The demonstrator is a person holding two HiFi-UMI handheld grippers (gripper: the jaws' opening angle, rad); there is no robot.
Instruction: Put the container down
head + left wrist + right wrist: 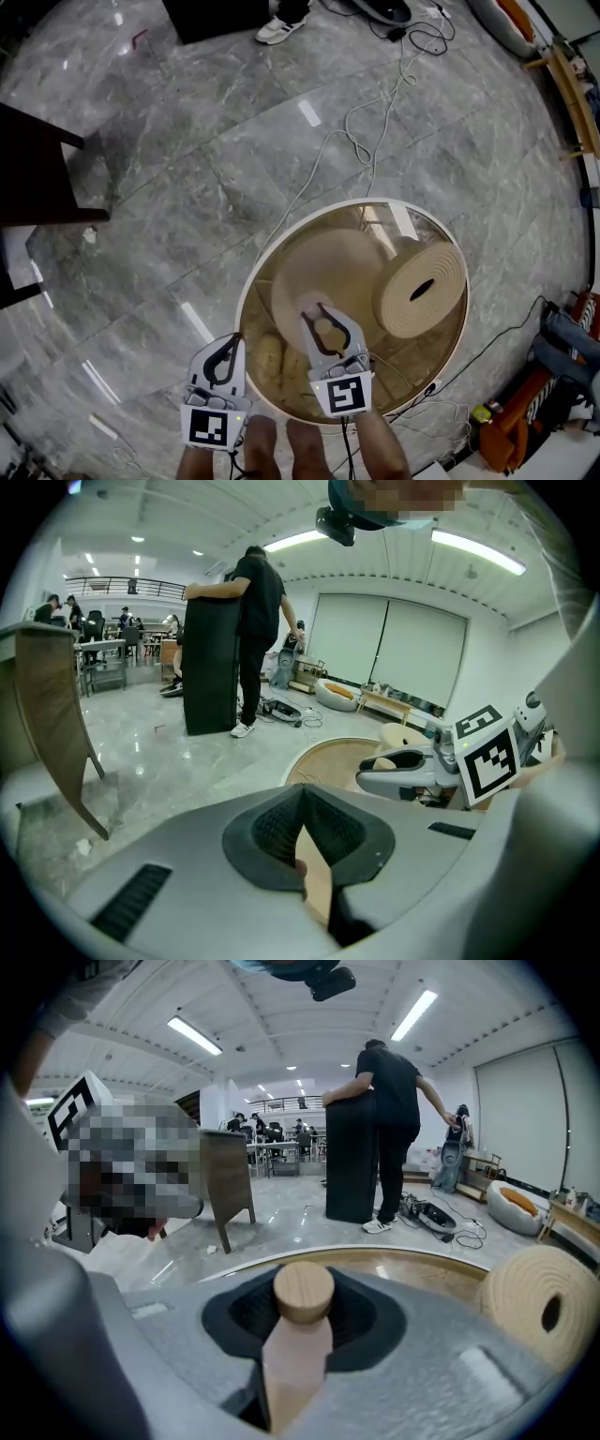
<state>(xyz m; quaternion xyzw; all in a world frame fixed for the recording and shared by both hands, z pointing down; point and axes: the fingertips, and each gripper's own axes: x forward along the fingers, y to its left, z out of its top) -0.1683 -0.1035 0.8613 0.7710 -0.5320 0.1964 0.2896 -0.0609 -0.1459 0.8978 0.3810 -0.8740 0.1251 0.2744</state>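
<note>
Container (298, 1358): we see a pale pink body with a round wooden lid (303, 1290) on top; the contents are hidden.
Place: over the round worktop (370, 202), beside a beige roll (422, 289).
Right gripper (326, 323): clamped on the container just under the lid.
Left gripper (302, 794): jaws closed tip to tip; we cannot identify the tan sliver between them.
Markings: black-and-white square markers (345, 394) on both gripper cubes.

The left gripper (232, 341) and right gripper (319, 315) tip down, side by side. Left jaws are closed together; right jaws squeeze a container (302, 1335).
</note>
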